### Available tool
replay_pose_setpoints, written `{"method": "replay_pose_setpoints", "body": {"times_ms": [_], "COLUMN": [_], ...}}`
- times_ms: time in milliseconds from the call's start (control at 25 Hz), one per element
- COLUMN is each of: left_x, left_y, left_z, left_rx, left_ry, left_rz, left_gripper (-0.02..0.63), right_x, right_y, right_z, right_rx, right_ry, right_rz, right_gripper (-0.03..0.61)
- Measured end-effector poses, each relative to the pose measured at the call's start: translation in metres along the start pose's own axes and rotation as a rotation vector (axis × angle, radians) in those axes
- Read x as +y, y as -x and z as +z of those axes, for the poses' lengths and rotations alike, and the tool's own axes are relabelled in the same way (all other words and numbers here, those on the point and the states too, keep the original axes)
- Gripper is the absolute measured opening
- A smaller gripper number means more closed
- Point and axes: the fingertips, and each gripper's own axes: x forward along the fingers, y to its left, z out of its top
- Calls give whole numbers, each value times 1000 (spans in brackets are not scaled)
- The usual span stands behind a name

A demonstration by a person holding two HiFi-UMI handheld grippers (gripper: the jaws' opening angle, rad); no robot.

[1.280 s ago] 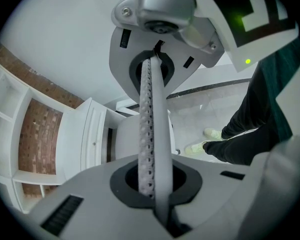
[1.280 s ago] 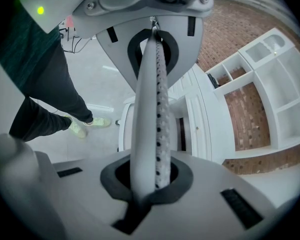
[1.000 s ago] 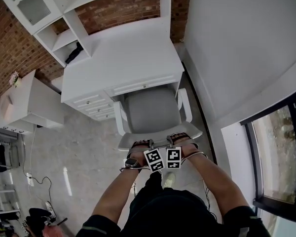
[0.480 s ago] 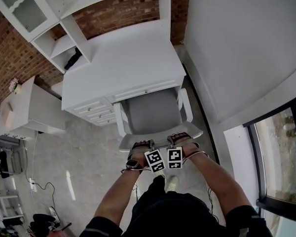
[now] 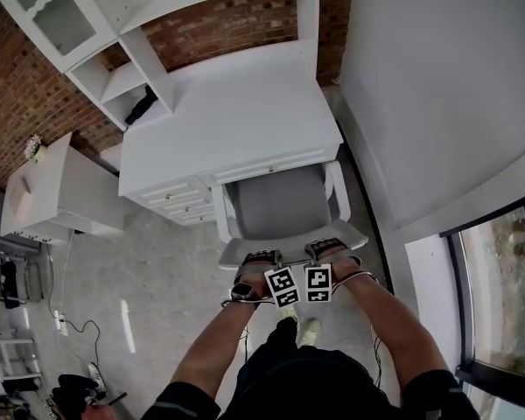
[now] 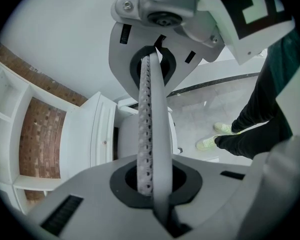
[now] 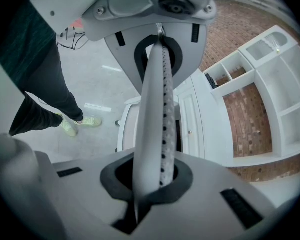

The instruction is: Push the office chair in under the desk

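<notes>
The office chair [image 5: 276, 204] has a grey seat and white armrests, and its front lies under the white desk [image 5: 232, 116]. Its white backrest top [image 5: 350, 237] faces me. My left gripper [image 5: 257, 258] and right gripper [image 5: 325, 248] sit side by side against that backrest top, both shut with nothing between the jaws. In the left gripper view the shut left gripper [image 6: 151, 134] points over the chair [image 6: 126, 139] toward the desk [image 6: 101, 129]. The right gripper view shows the shut right gripper [image 7: 159, 129], the chair [image 7: 127, 129] and the desk [image 7: 197, 116].
A white hutch with shelves [image 5: 114, 68] stands on the desk against a brick wall [image 5: 17, 103]. A low white cabinet [image 5: 61, 195] is at the left, a white wall [image 5: 437, 86] close on the right. The person's shoes [image 5: 308, 329] stand behind the chair. Cables [image 5: 70, 322] lie on the floor.
The chair has slid further under the desk, so less of the grey seat shows. Both grippers and the person have moved forward with it, jaws staying shut.
</notes>
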Motion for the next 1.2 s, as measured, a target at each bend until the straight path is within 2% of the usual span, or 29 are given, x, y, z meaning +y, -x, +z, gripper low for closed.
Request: {"method": "replay_pose_setpoints", "body": {"times_ms": [240, 520, 720, 880, 960, 1200], "left_x": [3, 6, 7, 9, 9, 10], "left_y": [-1, 0, 11, 25, 32, 65], "left_z": [0, 0, 1, 1, 1, -3], "left_rx": [0, -19, -61, -105, -116, -152], "left_ry": [1, -9, 44, 74, 90, 172], "left_rz": [-2, 34, 33, 39, 45, 52], "left_gripper": [9, 11, 45, 91, 114, 123], "right_x": [-3, -4, -4, -7, -6, -11], "right_y": [-1, 0, 6, 20, 28, 61], "right_z": [0, 1, -1, -7, -8, -7], "right_rx": [-6, -24, -53, -58, -62, -109], "right_ry": [12, 2, -55, -92, -118, -220], "right_rz": [0, 2, 28, 10, -1, -34], "right_gripper": [8, 9, 19, 83, 89, 109]}}
